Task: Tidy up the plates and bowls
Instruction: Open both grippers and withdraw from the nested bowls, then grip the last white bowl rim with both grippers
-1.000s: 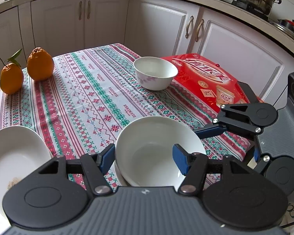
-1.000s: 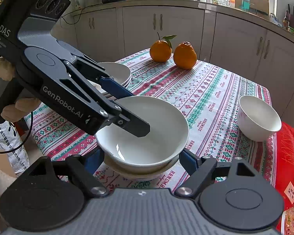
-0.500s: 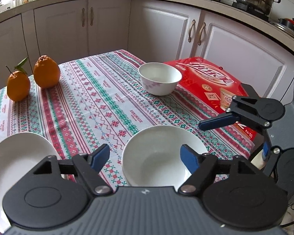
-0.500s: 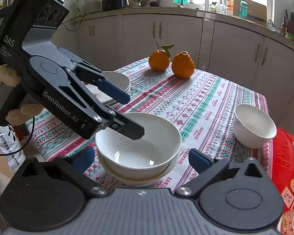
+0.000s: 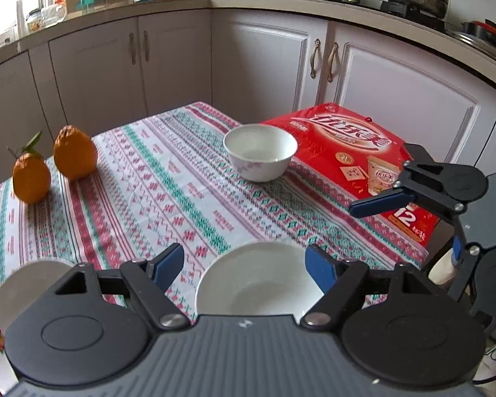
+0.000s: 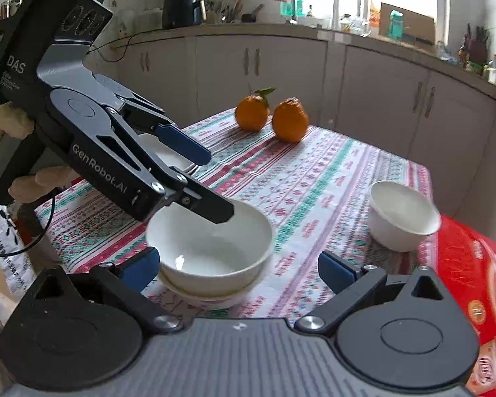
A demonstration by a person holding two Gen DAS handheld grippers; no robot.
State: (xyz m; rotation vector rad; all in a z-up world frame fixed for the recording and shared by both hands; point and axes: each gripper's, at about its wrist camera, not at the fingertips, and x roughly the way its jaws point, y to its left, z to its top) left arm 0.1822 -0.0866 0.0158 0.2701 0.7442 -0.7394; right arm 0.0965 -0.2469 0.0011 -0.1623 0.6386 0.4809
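A large white bowl [image 6: 211, 248] sits nested in another white dish [image 6: 215, 297] on the patterned tablecloth [image 5: 182, 198]. My left gripper [image 5: 244, 264] hovers open just above this bowl [image 5: 258, 284], touching nothing; in the right wrist view its lower finger [image 6: 215, 206] hangs over the bowl's far rim. My right gripper [image 6: 239, 268] stands wide open on either side of the bowl, its pads clear of it. A small white bowl [image 5: 260, 152] rests alone near the red box. White plates [image 5: 20, 284] are stacked at the left edge.
Two oranges [image 5: 53, 165] lie at the far left of the table. A red carton [image 5: 353, 152] covers the right corner, close to the small bowl [image 6: 403, 215]. Cabinets surround the table. A hand [image 6: 3, 122] holds the left gripper's handle.
Both grippers have opened and let go of the large bowl, then drawn back and up. The bowl stays nested where it was set.
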